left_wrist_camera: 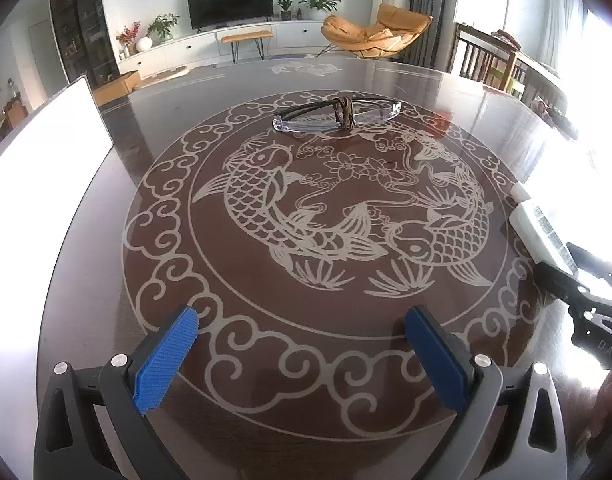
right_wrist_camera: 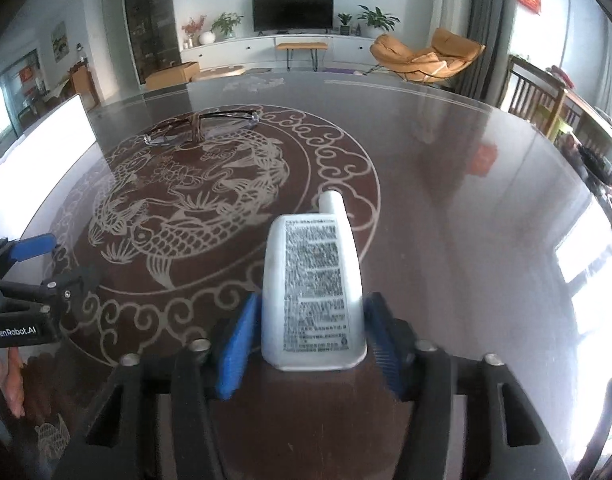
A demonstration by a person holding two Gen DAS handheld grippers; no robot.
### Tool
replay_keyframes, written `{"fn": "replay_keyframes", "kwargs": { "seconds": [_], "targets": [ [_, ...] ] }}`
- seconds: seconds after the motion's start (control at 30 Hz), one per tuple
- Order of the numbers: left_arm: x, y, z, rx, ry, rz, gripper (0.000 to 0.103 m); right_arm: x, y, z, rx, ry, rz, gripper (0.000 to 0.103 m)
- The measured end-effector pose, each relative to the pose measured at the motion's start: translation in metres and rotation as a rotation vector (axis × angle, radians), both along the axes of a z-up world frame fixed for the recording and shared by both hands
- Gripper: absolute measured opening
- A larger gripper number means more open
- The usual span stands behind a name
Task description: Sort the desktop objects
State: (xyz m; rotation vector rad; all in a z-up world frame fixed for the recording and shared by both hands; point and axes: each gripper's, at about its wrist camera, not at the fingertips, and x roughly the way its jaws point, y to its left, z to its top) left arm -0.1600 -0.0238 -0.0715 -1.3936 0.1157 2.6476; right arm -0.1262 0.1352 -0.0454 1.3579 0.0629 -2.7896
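- While my left gripper (left_wrist_camera: 302, 354) hangs over the table (left_wrist_camera: 445, 92), its blue fingers (left_wrist_camera: 166, 360) stand wide apart with nothing between them.
- Far ahead of those fingers lie the glasses (left_wrist_camera: 337, 117), folded, on the fish pattern.
- Between my right gripper's (right_wrist_camera: 311, 344) fingers sits the white bottle (right_wrist_camera: 313, 292), cap pointing away from me; both pads sit right against its sides, so I read that as a grip.
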Motion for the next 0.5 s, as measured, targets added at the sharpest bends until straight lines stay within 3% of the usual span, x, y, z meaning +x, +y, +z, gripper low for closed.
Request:
{"fn": "replay_keyframes", "kwargs": {
  "seconds": [0.13,0.3,0.5],
  "targets": [
    [-0.029,-0.002,0.004,-0.036,-0.093,-0.135,0.103,0.001,0.005,-0.001,-0.018,-0.007,-0.005,0.078],
    [-0.091,-0.007,0.032,-0.080,-0.032,-0.195,0.103,-0.003,0.003,0.000,-0.012,-0.014,0.005,0.083],
    [-0.146,0.023,0.033,-0.116,-0.037,-0.311,0.103,-0.004,0.004,-0.001,-0.013,-0.014,0.005,0.084]
  ]
}}
